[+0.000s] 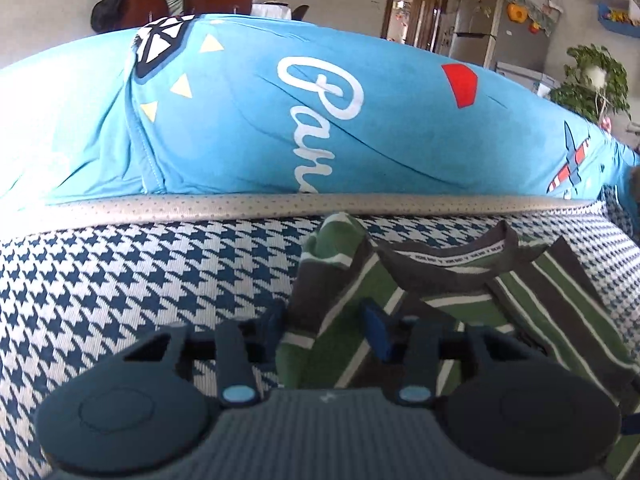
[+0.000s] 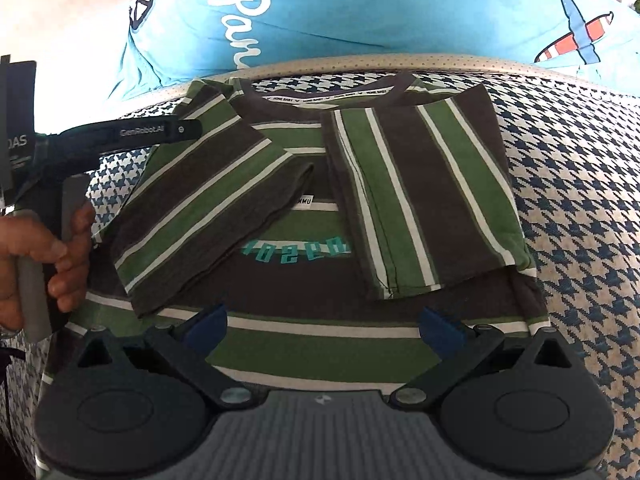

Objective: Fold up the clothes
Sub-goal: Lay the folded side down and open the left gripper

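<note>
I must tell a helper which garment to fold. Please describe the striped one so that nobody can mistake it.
Find the blue-and-white houndstooth cushion below the big bright blue printed fabric. On it lies the brown, green and white striped T-shirt, both sleeves folded inward. Only it has stripes and teal lettering on its chest.

shirt (image 2: 320, 216): soft knit cloth, matt, in brown, green and white stripes; teal print on the chest looks flat and slightly rubbery
collar tape (image 2: 328, 98): woven white strip with small printed letters
cover (image 2: 580, 208): coarse woven cloth in blue-and-white houndstooth, rough weave plainly showing, matt
trim (image 1: 240, 204): grey band along the cover's far edge, dotted, faint sheen
blue sheet (image 1: 248, 120): smooth thin cloth, creased, with flat white, red and yellow prints
left gripper (image 1: 326, 326): dark matt plastic body, ribbed grey panel, blue pads
right gripper (image 2: 322, 326): same matt plastic, small shiny metal screws at the pivots
</note>
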A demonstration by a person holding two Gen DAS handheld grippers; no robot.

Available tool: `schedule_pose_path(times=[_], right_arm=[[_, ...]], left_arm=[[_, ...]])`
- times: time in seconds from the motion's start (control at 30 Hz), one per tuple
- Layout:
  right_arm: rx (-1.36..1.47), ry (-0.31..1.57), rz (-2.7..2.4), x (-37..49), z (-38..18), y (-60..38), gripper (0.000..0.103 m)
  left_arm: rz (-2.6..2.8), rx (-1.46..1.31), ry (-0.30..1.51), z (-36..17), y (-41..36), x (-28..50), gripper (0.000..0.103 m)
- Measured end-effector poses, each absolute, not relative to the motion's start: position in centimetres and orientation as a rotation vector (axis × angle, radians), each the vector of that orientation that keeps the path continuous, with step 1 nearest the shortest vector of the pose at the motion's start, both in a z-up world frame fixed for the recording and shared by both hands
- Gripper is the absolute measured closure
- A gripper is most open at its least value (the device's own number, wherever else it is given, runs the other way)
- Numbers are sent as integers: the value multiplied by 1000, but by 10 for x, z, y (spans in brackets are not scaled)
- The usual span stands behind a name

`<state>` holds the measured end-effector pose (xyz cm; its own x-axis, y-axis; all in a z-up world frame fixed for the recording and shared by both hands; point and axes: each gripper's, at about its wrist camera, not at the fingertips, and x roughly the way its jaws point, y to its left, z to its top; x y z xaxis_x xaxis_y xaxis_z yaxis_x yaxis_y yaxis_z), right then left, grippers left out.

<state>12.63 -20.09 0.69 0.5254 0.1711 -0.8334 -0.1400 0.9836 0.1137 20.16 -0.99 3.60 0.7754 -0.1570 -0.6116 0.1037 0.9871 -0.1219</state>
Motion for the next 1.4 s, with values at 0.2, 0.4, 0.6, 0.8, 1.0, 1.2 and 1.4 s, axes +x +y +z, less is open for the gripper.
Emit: schedule_pose_path(times=[0.2, 0.4, 0.6, 0.8, 1.0, 1.2, 1.4], right_arm=[[37, 1004, 189, 129, 6, -197, 0], [32, 1005, 199, 131, 4, -193, 0], [33, 1005, 199, 132, 2, -193, 0], [38, 1006, 199, 133, 2, -194, 0], [35, 1008, 206, 131, 2, -194, 0], [24, 1017, 208, 131, 0, -194, 0], [-26, 1018, 202, 133, -3, -188, 0]], left_arm=[[-84, -97, 660, 35, -1, 206, 83], [22, -141, 661, 32, 18, 212, 83], [110, -191, 673, 29, 38, 214, 83], [71, -263, 652, 36, 43, 211, 83], [14, -204, 638, 37, 21, 209, 80], [29, -158, 655, 24, 16, 211, 75], [41, -152, 651, 26, 20, 210, 73]])
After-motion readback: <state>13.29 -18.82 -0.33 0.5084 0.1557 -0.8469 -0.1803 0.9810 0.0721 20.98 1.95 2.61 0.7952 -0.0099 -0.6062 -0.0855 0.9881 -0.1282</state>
